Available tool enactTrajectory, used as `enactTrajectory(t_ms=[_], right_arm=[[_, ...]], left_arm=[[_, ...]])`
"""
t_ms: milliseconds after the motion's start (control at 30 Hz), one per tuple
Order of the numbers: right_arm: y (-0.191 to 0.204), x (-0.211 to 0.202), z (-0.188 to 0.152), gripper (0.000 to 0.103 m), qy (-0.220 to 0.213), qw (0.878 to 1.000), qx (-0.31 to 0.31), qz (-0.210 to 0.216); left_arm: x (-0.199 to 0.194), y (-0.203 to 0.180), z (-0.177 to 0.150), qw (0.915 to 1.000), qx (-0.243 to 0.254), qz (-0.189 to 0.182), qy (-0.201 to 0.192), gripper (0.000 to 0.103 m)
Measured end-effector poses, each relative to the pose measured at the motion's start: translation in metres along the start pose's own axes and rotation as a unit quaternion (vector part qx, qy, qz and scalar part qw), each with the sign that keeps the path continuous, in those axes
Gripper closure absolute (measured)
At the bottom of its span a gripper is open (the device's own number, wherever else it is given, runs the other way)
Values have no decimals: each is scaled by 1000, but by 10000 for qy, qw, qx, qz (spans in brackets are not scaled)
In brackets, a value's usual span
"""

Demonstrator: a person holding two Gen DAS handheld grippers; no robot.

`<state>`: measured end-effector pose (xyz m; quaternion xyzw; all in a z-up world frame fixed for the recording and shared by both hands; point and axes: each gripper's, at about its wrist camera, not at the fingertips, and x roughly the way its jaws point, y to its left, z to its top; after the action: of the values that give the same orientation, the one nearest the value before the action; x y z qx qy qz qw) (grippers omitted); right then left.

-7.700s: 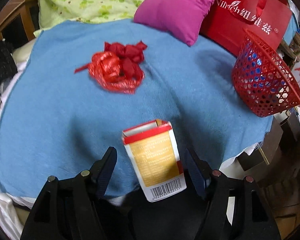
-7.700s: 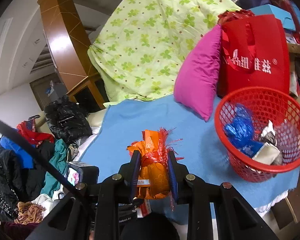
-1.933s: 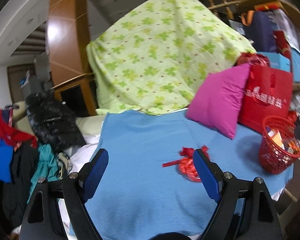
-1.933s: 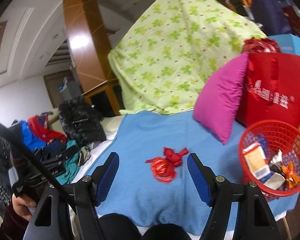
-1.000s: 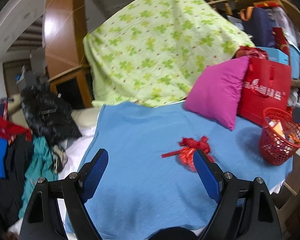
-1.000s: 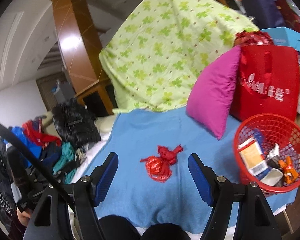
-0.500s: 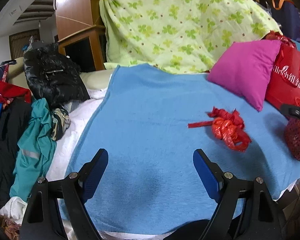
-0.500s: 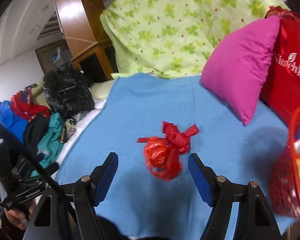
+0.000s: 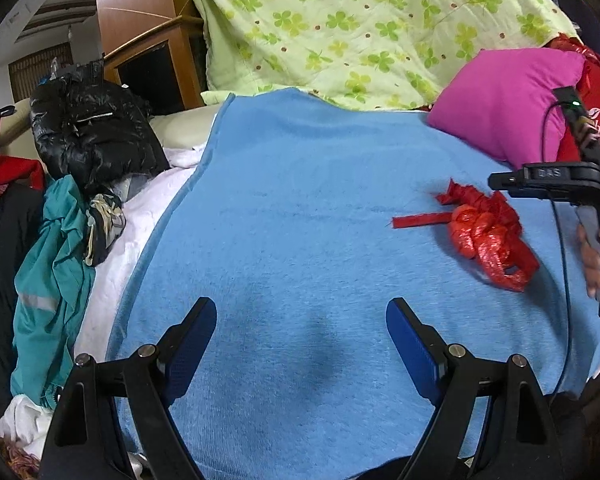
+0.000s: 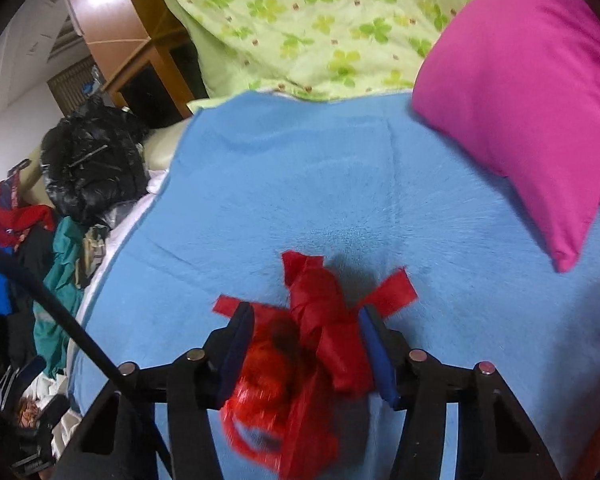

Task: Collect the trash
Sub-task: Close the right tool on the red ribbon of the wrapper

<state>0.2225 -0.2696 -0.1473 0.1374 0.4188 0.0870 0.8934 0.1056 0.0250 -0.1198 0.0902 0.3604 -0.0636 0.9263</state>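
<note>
Both grippers are lower and closer over the blue blanket [image 9: 300, 208] than a second back; the red basket is no longer in either view. Left gripper [image 9: 300, 332] is hanging spread wide above bare blanket, nothing between its blue pads [image 9: 188, 344]. At nine o'clock in its view a black puffer jacket [image 9: 92, 132] and a teal garment [image 9: 52, 264] are lying piled off the blanket's edge. At three o'clock the red plastic bag [image 9: 484, 236], crumpled and knotted, is sitting on the blanket, with the right tool's black body just above it and a hand [image 9: 592, 252] gripping its handle. Right gripper [image 10: 306, 340] is straddling that bag [image 10: 308, 336]; its jaws have just been closing, the bag between them, pads touching or nearly touching its sides — blur is hiding whether they are pressing. Magenta pillow [image 10: 532, 92] is resting at two o'clock, green clover quilt [image 10: 320, 20] at twelve.
</note>
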Motion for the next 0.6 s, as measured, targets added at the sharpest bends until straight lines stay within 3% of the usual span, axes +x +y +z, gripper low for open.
enactTrajectory(t_ms=[100,200,333,600], right_arm=[[3,19,7,52,216,9997,-50,-75],[0,36,7,64,497,9983,-42,-315],[-8,32,1,70,412,9987,74,-295],[-23,4,-13,72,266,9978,167,-590]], left_arm=[[4,-1,3,10000,10,22,40,16],[4,-4,5,10000,44,37,37,16],[1,-9,8,9999,109,38,-9,16],[-8,-16,9,9997,198,9,-111,16]])
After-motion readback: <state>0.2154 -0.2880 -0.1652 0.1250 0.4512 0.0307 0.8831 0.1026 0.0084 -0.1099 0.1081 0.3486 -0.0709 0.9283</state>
